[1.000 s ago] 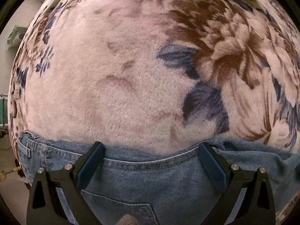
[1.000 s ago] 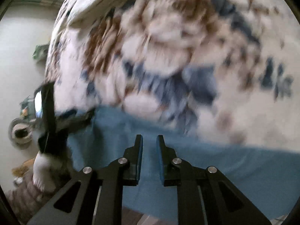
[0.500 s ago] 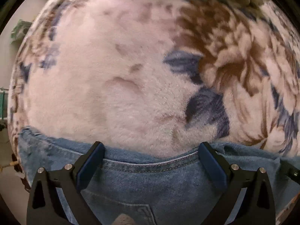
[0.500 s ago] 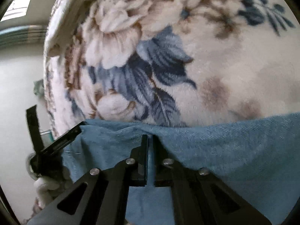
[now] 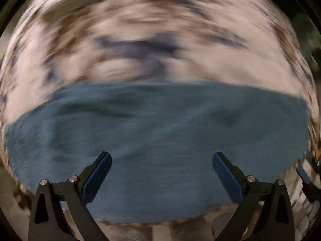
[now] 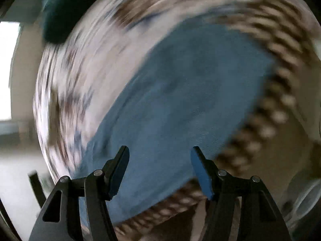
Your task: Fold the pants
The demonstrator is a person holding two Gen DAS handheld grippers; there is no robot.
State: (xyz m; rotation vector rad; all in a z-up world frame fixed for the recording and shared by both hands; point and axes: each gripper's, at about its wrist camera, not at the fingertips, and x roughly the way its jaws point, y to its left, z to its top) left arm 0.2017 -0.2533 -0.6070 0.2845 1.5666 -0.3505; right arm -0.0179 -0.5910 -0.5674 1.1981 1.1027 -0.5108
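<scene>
The blue denim pants (image 5: 156,132) lie as a wide flat band on the floral blanket (image 5: 140,40); both views are blurred by motion. My left gripper (image 5: 161,160) is open and empty, above the near part of the pants. In the right wrist view the pants (image 6: 180,100) run diagonally across the blanket (image 6: 80,70). My right gripper (image 6: 159,156) is open and empty over their near edge. The other gripper's tip (image 5: 305,174) shows at the right edge of the left wrist view.
The blanket's edge drops off near the pants in the right wrist view, with pale floor (image 6: 18,170) at the left and a bright window (image 6: 8,70) beyond. A dark teal object (image 6: 56,10) sits at the top left.
My right gripper has opened and let go of the pants. Both grippers have pulled back and swung fast, so much more of the pants now shows. The left gripper stays open.
</scene>
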